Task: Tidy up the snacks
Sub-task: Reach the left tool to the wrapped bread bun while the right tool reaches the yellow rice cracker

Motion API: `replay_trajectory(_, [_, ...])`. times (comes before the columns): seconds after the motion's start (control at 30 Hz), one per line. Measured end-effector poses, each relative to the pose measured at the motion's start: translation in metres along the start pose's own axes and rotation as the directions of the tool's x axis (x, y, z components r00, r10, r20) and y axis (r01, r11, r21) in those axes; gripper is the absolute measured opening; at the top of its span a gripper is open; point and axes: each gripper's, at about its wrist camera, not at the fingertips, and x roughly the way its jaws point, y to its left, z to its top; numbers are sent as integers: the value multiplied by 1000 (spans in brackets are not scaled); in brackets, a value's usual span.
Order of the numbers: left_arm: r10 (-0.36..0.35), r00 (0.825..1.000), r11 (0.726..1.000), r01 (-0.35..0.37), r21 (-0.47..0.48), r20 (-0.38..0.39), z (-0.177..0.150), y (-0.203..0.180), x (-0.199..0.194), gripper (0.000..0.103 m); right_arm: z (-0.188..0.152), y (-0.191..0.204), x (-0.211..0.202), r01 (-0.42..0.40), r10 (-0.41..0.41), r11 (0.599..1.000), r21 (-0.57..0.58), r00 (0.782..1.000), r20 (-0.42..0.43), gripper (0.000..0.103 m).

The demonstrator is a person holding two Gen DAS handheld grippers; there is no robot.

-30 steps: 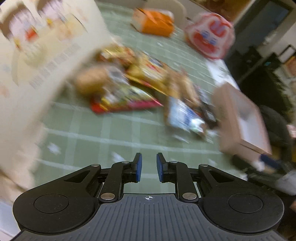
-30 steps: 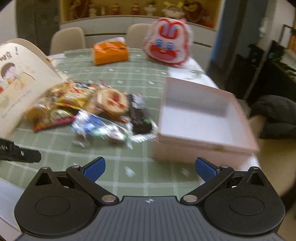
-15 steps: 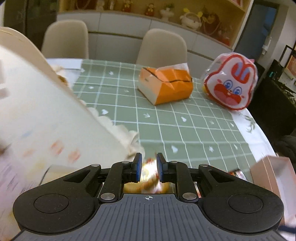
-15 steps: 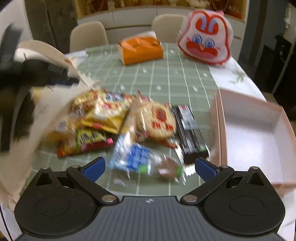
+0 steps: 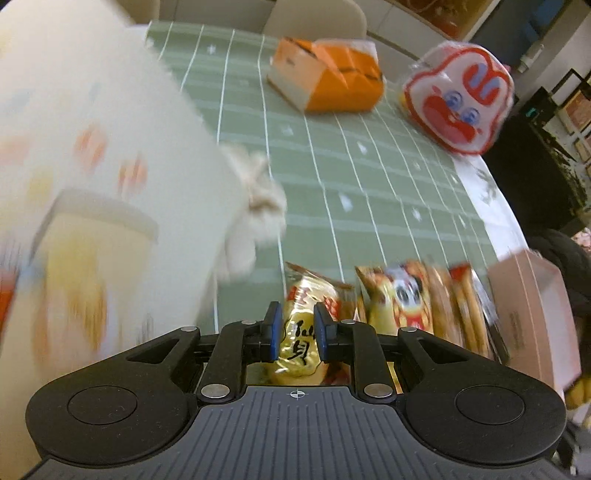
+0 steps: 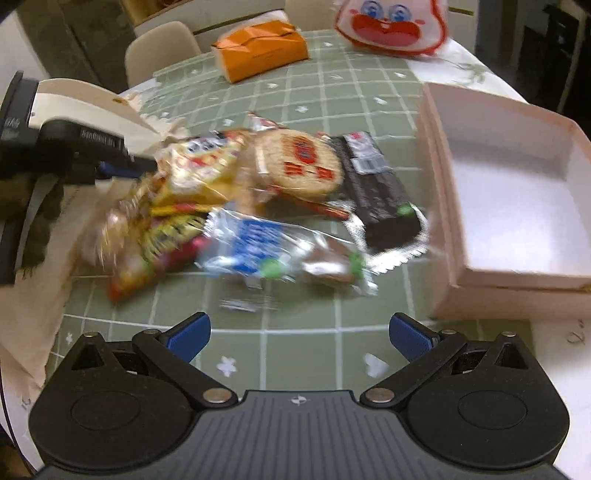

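Several snack packets lie heaped on the green checked tablecloth [image 6: 332, 92]: a round rice-cracker pack [image 6: 299, 162], a black bar [image 6: 376, 188], a blue-and-silver packet [image 6: 258, 243] and a red-yellow one [image 6: 162, 243]. My left gripper [image 5: 296, 325] hangs over a gold packet [image 5: 299, 343] at the heap's left end. Its jaws stand narrowly apart and are opening; the gold foil shows in the gap, and the pads do not press on it. The right wrist view shows this left gripper [image 6: 125, 168] at the heap. My right gripper [image 6: 299, 332] is wide open and empty, in front of the heap.
An open pink box [image 6: 498, 295] with nothing in it stands right of the heap. A cream printed bag [image 5: 92, 166] fills the left side. An orange tissue box [image 6: 262, 50] and a red-and-white rabbit bag [image 6: 391, 26] sit at the far end, with chairs behind.
The left view swung up off the heap, then dropped over the gold packet beside the cream bag. My right gripper sank closer to the heap, still wide open.
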Motion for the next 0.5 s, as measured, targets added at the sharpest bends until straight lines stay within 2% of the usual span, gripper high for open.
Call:
replay_trajectory(0.13, [-73, 997, 996, 72, -55, -18, -34, -1, -22, 22, 8, 20, 0, -16, 19, 997, -78, 999, 44, 103])
replay_trajectory(0.2, [-99, 995, 991, 99, -88, 9, -49, 0, -41, 22, 11, 30, 2, -21, 27, 993, -119, 998, 50, 103])
replay_trajectory(0.27, [-57, 996, 991, 65, -119, 69, -64, 1, -66, 22, 16, 41, 5, -31, 39, 989, -146, 998, 54, 103])
replay_trajectory(0.33, [50, 992, 988, -31, -153, 120, -80, 2, -90, 22, 20, 51, 7, -42, 53, 984, -172, 997, 60, 103])
replay_trajectory(0.4, [113, 985, 975, -86, -204, 129, -93, 8, -106, 22, 24, 62, 10, -43, 62, 978, -202, 994, 85, 103])
replay_trajectory(0.5, [124, 988, 949, -92, -300, 91, -110, 23, -120, 22, 34, 86, 20, -78, 108, 963, -258, 989, 101, 102])
